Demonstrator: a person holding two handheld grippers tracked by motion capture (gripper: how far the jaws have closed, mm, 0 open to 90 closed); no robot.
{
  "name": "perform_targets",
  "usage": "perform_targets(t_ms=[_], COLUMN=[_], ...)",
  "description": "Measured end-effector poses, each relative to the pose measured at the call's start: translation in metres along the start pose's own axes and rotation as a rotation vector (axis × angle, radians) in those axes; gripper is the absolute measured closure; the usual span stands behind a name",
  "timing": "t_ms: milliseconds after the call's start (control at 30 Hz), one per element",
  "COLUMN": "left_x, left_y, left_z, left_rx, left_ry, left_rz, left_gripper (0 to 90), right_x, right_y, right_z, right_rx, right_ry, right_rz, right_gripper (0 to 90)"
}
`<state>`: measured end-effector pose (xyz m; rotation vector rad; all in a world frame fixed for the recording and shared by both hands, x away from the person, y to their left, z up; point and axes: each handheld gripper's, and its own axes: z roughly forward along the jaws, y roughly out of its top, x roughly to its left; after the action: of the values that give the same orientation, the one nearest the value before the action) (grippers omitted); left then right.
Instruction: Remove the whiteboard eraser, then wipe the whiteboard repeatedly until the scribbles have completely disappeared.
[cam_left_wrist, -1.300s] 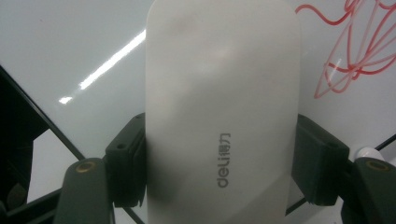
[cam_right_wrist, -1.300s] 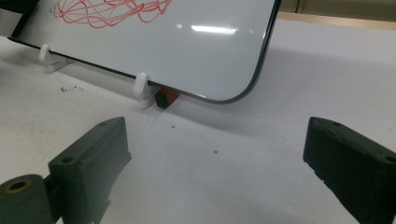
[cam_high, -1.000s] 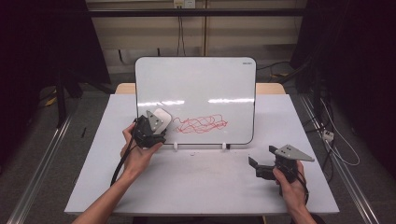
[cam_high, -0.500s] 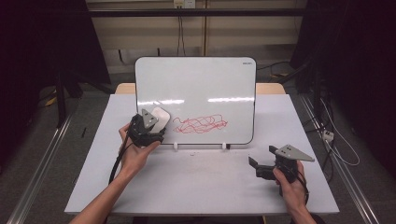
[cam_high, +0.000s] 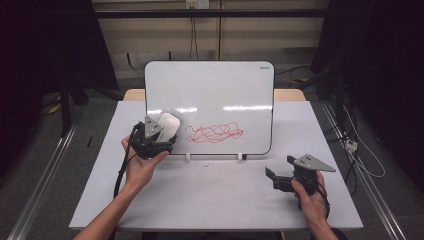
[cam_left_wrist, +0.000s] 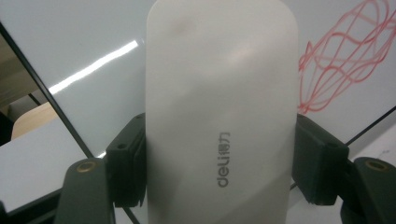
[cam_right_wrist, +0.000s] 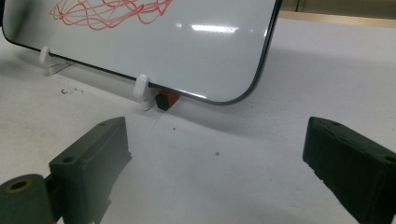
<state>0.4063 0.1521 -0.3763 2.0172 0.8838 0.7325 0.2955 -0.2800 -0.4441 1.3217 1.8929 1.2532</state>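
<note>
If you press unevenly, the eraser (cam_left_wrist: 222, 112) clamped in your left gripper (cam_high: 152, 137) could tip the whiteboard (cam_high: 210, 85); your right gripper (cam_high: 295, 176) gapes empty.

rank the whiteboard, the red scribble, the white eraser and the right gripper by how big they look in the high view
1. whiteboard, by far the largest
2. red scribble
3. right gripper, nearly as wide as the scribble; it sits nearer the camera, so this order is unsure
4. white eraser, partly hidden in the left gripper
</note>
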Motion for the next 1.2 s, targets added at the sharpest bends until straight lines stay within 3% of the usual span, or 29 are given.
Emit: perform_targets(t_ms=[200,533,600,667,1000,1200], left_x=[-0.002,-0.013,-0.015,-0.016,-0.022,-0.029], left_y=[0.002,0.005,0.005,0.006,0.010,0.019], left_z=[-0.005,-0.007,-0.006,-0.006,0.008,0.019], left_rx=[-0.025,-0.029,-0.024,-0.020,-0.001,0.005], left_ry=[-0.032,-0.038,-0.039,-0.040,-0.059,-0.042], left_rz=[-0.021,-0.021,-0.012,-0.006,0.016,0.039], left_gripper=[31.0,31.0,31.0,31.0,31.0,31.0], right_x=[-0.001,0.000,0.002,0.003,0.001,0.001], right_y=[0.000,0.000,-0.001,-0.001,0.000,-0.001], right_z=[0.001,-0.003,-0.007,-0.009,-0.006,-0.005], right_rx=[0.000,-0.007,-0.014,-0.016,-0.017,-0.010], right_ry=[-0.003,0.009,0.031,0.045,0.014,0.025], right_rz=[0.006,-0.004,0.021,0.014,0.015,-0.003], right_gripper=[7.2,8.2,7.7,6.0,7.0,6.8])
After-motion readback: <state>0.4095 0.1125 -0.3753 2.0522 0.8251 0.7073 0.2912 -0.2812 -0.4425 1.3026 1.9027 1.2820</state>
